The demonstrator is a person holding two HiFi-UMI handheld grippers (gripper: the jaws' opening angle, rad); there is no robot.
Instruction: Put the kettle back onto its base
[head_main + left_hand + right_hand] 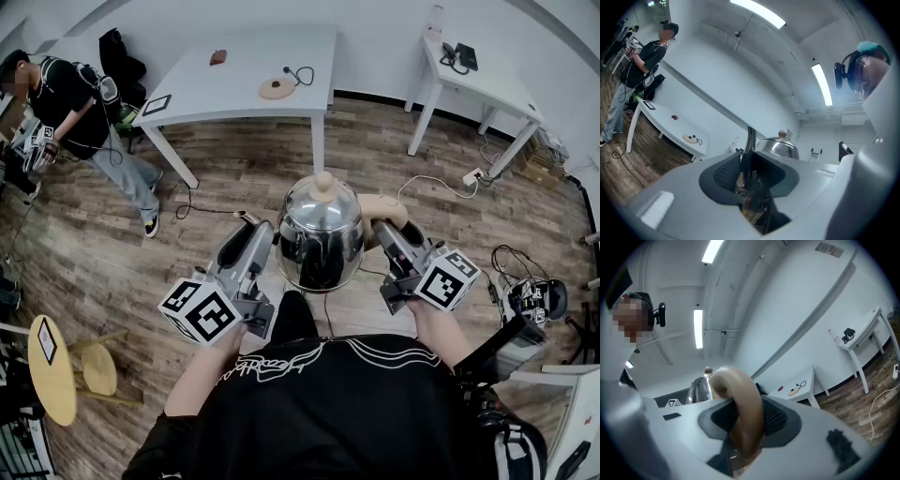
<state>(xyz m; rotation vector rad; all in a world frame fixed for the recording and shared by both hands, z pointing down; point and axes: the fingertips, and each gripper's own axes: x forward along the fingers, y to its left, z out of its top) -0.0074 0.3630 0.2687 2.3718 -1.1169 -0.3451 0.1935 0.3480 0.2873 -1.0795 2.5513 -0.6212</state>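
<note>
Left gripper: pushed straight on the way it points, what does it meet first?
The left gripper grips the spout; straight on it would likely meet the kettle body, though depth is unclear.

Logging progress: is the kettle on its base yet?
Off. The kettle is held by the left gripper, on its spout, and the right gripper, on its handle; the base lies bare on the far table.
</note>
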